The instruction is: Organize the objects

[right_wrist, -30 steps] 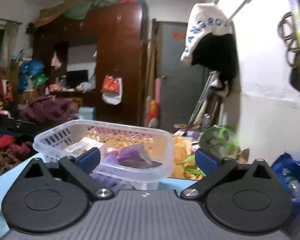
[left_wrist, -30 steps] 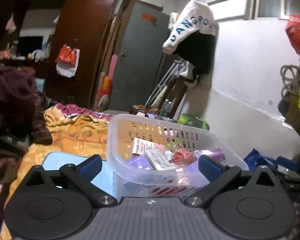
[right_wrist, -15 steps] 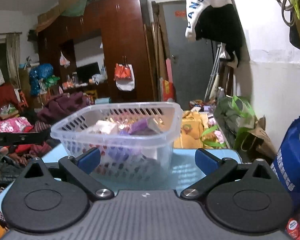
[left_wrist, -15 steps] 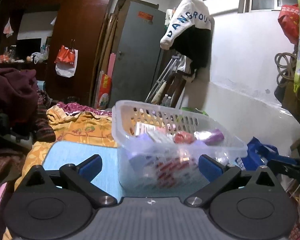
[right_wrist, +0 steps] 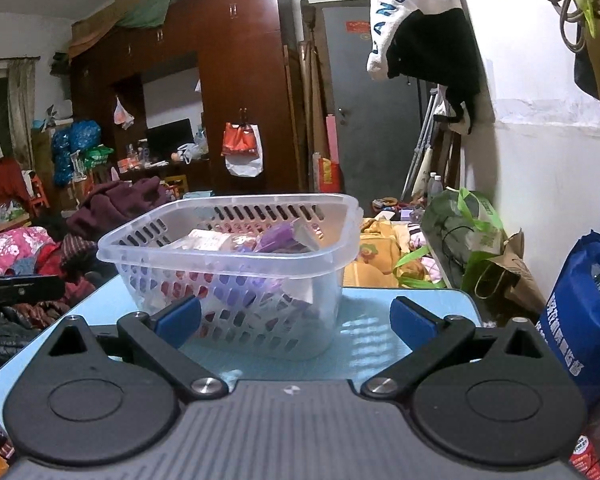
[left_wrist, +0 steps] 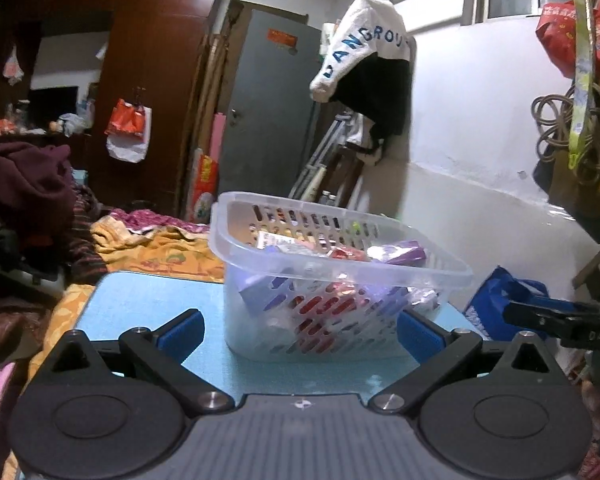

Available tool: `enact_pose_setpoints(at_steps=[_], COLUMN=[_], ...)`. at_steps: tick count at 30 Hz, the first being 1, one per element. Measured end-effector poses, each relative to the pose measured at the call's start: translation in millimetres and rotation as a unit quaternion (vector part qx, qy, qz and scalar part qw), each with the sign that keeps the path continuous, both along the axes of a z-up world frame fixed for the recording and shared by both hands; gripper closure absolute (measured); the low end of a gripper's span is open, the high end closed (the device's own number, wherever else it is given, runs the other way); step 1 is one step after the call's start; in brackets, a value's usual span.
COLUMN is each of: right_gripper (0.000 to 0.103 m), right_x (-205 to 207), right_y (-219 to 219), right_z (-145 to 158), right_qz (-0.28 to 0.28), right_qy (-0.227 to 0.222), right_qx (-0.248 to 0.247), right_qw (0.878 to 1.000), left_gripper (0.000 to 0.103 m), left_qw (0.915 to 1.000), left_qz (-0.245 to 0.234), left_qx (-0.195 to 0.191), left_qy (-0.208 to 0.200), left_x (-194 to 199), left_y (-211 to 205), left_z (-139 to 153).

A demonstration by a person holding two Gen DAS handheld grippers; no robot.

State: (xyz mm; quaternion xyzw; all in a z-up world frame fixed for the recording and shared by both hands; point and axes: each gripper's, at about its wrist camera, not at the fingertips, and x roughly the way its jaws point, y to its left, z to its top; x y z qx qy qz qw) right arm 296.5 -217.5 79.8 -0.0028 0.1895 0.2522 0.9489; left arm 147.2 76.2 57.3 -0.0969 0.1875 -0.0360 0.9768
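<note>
Clear slotted plastic basket (left_wrist: 340, 280) (right_wrist: 236, 276), holding purple and red packets, is sitting on the light-blue tabletop (left_wrist: 148, 300) (right_wrist: 376, 332). Left gripper (left_wrist: 300, 330) is hovering just before it, spread wide, gripping nothing. Right gripper (right_wrist: 296, 318) is doing likewise, fingers wide apart.

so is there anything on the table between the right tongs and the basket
Nothing: in the right wrist view only bare blue table lies between the open right tongs and the clear basket, which stands just ahead, untouched.
</note>
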Motion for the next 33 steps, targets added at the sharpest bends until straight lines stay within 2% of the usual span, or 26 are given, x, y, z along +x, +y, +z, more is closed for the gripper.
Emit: enact_pose_setpoints(at_steps=[7,16,27,33], right_gripper=[0.000,0.000,0.000,0.000], right_x=[-1,13,5,-1], right_y=[6,-13,-4,7], right_z=[-2,-3,-3,-8], right_qz=[-0.011,-0.008,-0.010,-0.018], right_qy=[-0.004,-0.014,-0.039,-0.060], right_qx=[-0.012,0.042,0.000,-0.044], right_qw=[1.000,0.999,0.999,0.997], left_gripper=[0.000,0.000,0.000,0.000], left_qw=[0.9993,0.9978,0.9977,0.9968], left_qz=[0.005,0.018,0.017,0.021], left_qx=[0.036,0.064,0.065,0.077], left_qy=[0.002,0.002,0.009,0.005], left_x=[3,14,17,17], left_y=[-18,-35,-39,-43], left_z=[1,13,12,12])
